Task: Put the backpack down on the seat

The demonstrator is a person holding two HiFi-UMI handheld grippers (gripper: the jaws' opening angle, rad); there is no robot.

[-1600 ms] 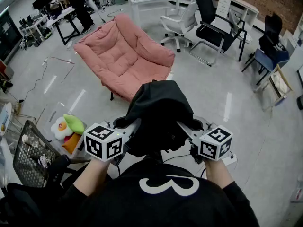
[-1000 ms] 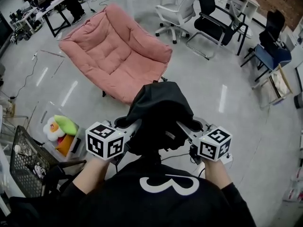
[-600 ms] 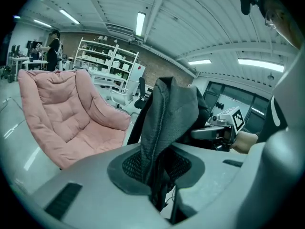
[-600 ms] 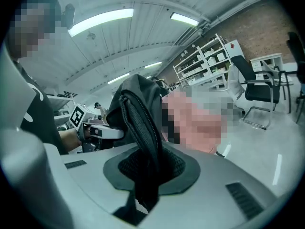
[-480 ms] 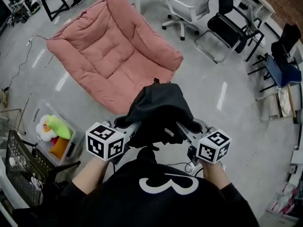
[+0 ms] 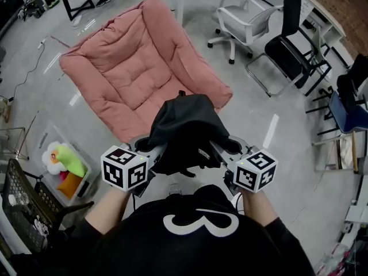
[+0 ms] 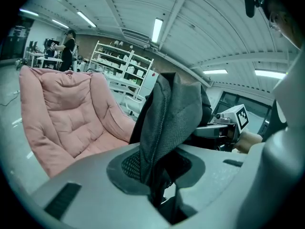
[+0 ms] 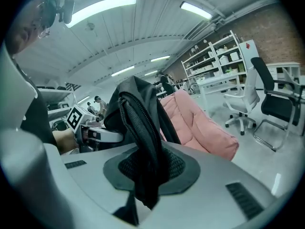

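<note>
A black backpack (image 6: 187, 128) hangs in the air between my two grippers, just short of the front edge of a pink cushioned seat (image 6: 135, 68). My left gripper (image 6: 154, 149) is shut on a fold of the backpack's (image 7: 169, 111) mesh fabric at its left side. On the opposite side, the right gripper (image 6: 217, 148) is shut on a zipped black edge of the backpack (image 8: 140, 123). The pink seat (image 7: 62, 118) shows behind the fabric in the left gripper view, and the same seat (image 8: 198, 120) lies to the right in the right gripper view.
A clear bin with a plush toy (image 6: 63, 160) stands on the floor at the left, and a wire basket (image 6: 14, 203) is nearer me. A white office chair (image 6: 250, 22) and a black chair (image 6: 290, 45) stand right of the seat. Desks line the far side.
I have walked closer to the pink seat, which now fills more of the head view. The backpack stays held between both grippers in the same way.
</note>
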